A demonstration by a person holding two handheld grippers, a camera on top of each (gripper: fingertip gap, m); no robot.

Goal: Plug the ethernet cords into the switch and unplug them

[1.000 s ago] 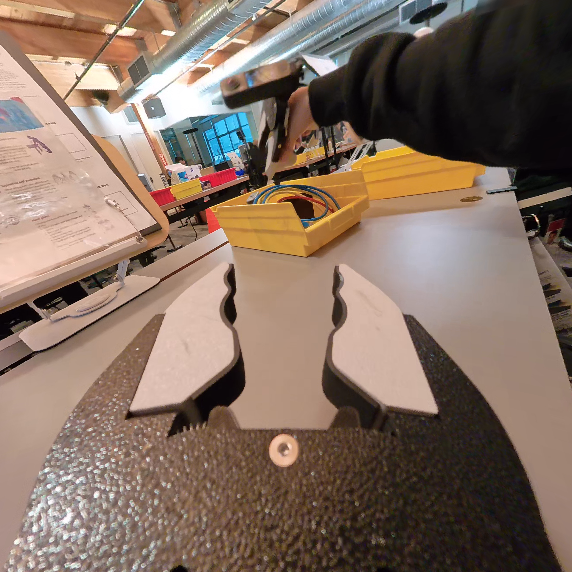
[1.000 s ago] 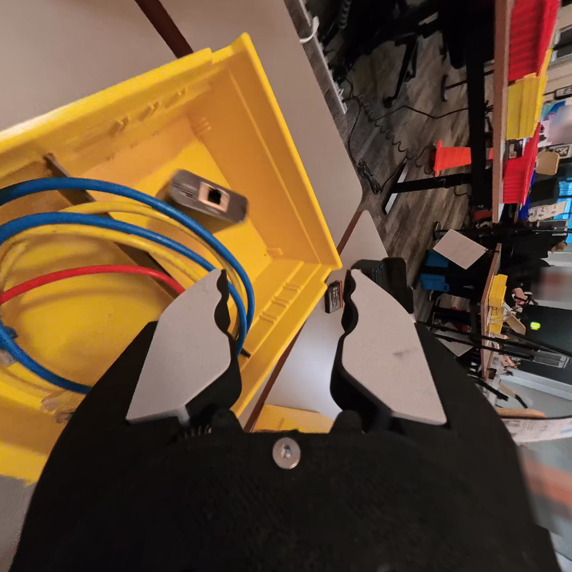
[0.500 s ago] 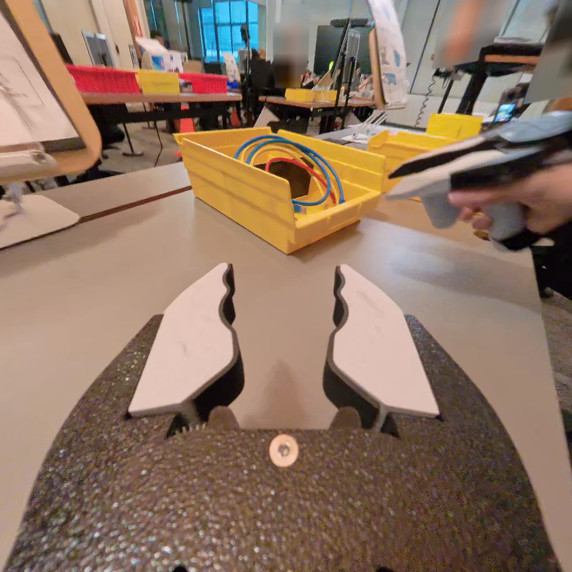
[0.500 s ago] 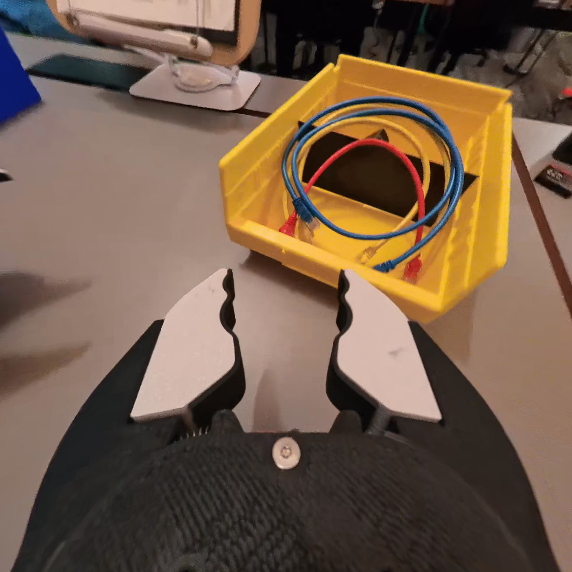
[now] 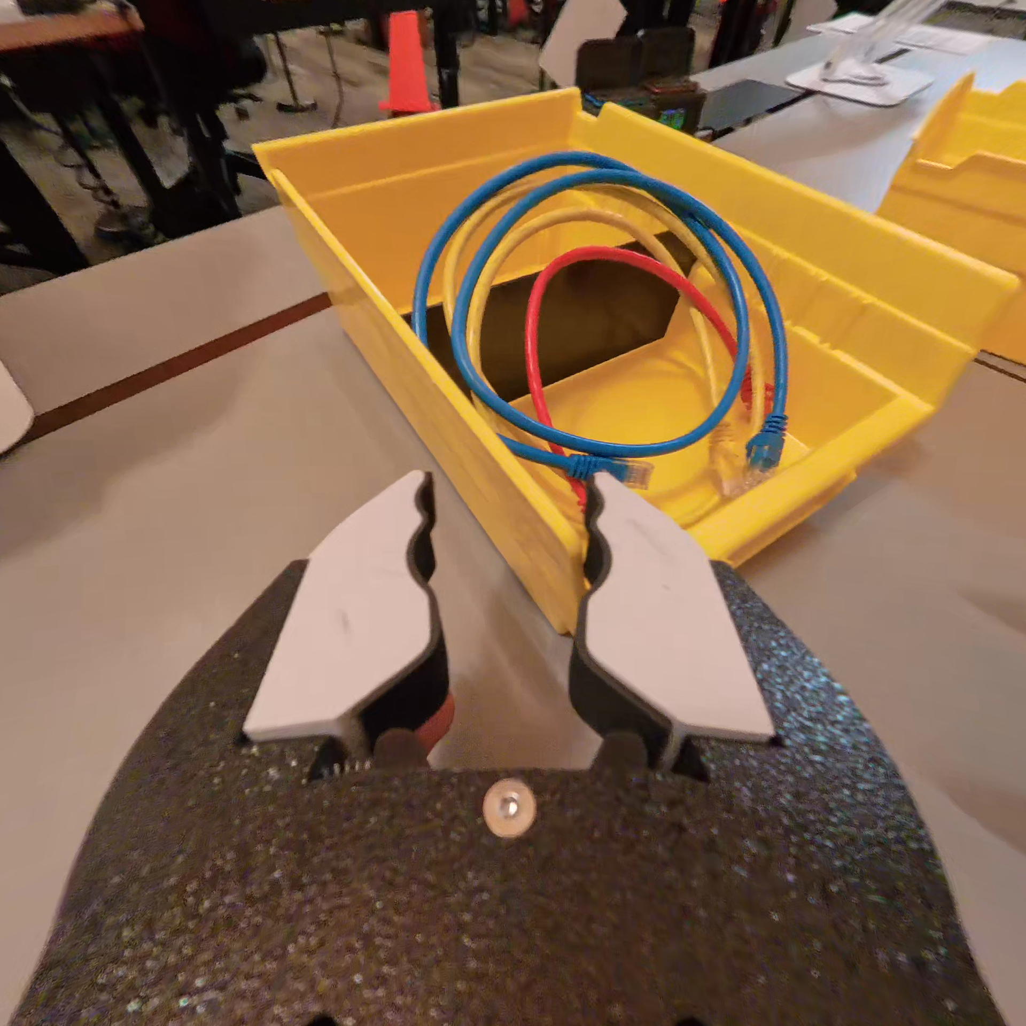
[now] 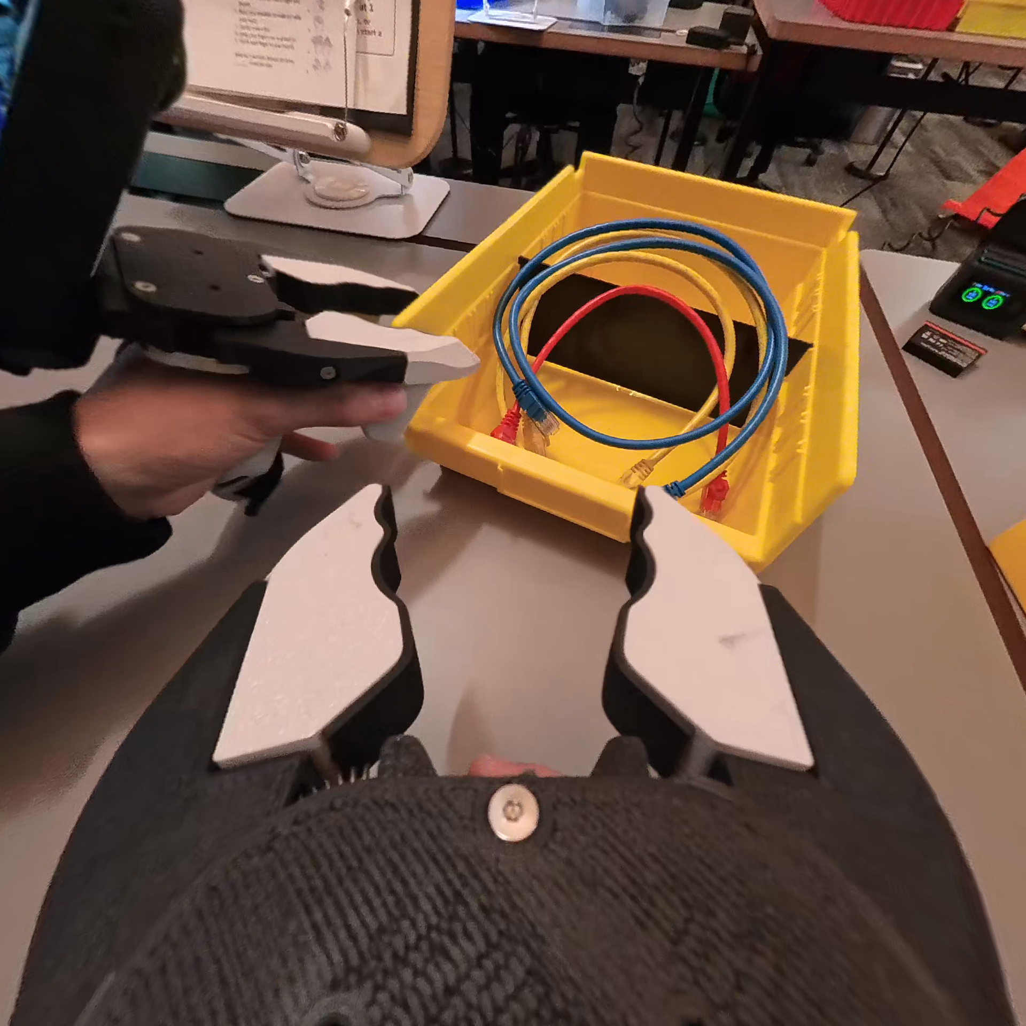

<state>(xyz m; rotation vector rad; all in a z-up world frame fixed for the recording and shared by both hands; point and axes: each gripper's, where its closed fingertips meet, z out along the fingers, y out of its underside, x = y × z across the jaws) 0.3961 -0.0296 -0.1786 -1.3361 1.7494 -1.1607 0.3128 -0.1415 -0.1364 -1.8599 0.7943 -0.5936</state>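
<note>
the blue ethernet cord (image 6: 644,338), red cord (image 6: 716,355) and yellow cord (image 5: 716,355) lie coiled in the yellow bin (image 6: 833,355) over a black switch (image 6: 627,338). the left gripper (image 5: 508,491) and right gripper (image 6: 513,497) hang near the bin, fingers spread and empty.

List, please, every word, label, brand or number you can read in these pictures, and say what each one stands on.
Nothing can be quoted as readable.
Printed sheet at the back: the print is too small and blurred to read.
Black card: the writing is too small to read.
Black device: two green lit symbols, no legible text.
Yellow bin and cords: no writing visible.
</note>
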